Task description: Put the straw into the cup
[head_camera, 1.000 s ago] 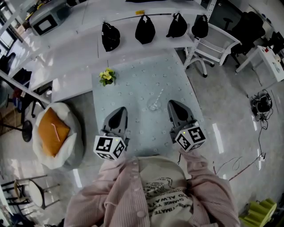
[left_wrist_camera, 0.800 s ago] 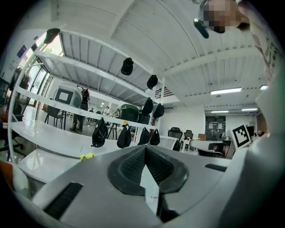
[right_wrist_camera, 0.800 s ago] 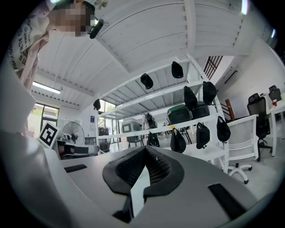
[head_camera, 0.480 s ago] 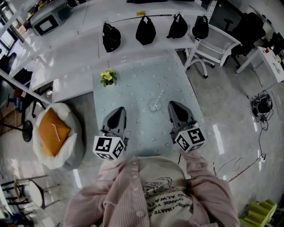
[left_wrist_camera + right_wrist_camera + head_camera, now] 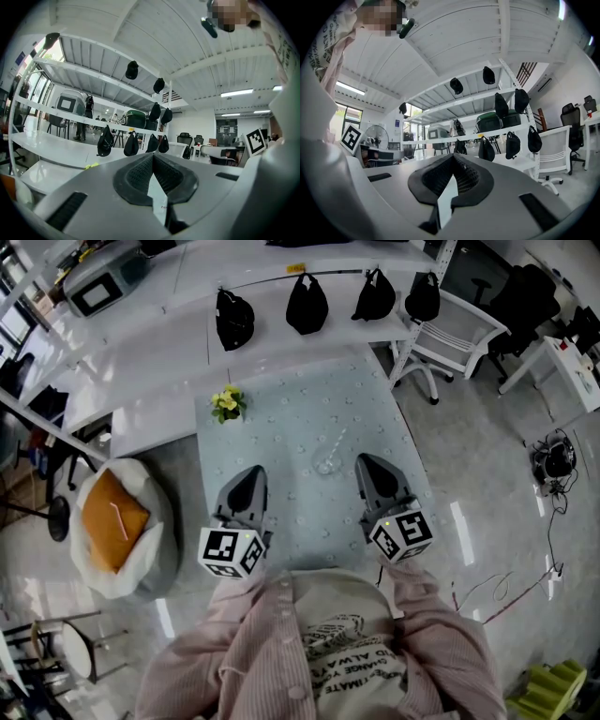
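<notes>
From where I stand, the clear cup (image 5: 325, 465) sits on the pale table (image 5: 281, 418) between the two tools, but much closer to the right tool (image 5: 362, 461). It is just off that tool's tip, towards the middle, while the left tool (image 5: 249, 472) is well apart from it on the other side. The straw (image 5: 337, 442) is a thin pale line running from the cup away from the person and a little to the right. It looks as if its lower end may already rest in the cup, though it is too faint for me to be sure. Both tools point level across the table with their jaws pressed together on nothing (each tool's own camera shows the ribbed pads meeting). If the straw needs handling, I judge the right tool the natural one, reaching slightly forward and inward.
</notes>
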Tool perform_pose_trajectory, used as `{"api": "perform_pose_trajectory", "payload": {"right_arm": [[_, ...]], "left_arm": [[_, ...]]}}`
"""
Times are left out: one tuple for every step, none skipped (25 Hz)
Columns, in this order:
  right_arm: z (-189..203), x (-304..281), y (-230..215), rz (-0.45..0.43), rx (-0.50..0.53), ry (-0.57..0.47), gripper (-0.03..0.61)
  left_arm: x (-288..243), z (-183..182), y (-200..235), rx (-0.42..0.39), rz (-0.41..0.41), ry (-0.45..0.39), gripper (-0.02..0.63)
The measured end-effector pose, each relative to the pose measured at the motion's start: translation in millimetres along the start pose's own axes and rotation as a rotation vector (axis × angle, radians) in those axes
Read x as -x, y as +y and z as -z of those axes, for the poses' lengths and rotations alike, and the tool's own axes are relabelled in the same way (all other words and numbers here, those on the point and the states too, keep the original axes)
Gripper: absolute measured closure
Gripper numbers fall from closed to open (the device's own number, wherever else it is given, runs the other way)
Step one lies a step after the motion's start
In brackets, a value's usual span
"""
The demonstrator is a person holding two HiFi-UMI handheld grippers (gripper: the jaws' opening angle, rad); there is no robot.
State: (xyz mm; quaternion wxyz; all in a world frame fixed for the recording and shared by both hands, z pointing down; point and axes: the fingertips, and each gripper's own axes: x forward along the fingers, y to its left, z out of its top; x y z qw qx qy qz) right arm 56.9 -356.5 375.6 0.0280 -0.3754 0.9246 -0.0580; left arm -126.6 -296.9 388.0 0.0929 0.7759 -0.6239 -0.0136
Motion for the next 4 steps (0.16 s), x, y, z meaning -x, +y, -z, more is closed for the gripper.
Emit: {"api": "perform_pose_trajectory", "payload": {"right_arm": [[-0.1, 0.7, 0.1, 0.002, 0.003, 0.000, 0.579], [0.0, 1.4, 0.3, 0.004, 0.006, 0.000, 0.580], [0.0, 2.1, 0.5, 0.006, 0.007, -0.001, 0.580], [0.1, 2.7, 0.7, 0.008, 0.008, -0.002, 0.578]], "left_arm": [[0.2, -0.2, -0.6, 0.000, 0.001, -0.001, 0.617], [0.6, -0.3, -1.1, 0.000, 0.002, -0.003, 0.617], [1.0, -0.4, -1.6, 0.000, 0.003, -0.004, 0.617], [1.4, -0.4, -2.0, 0.000, 0.004, -0.005, 0.617]]}}
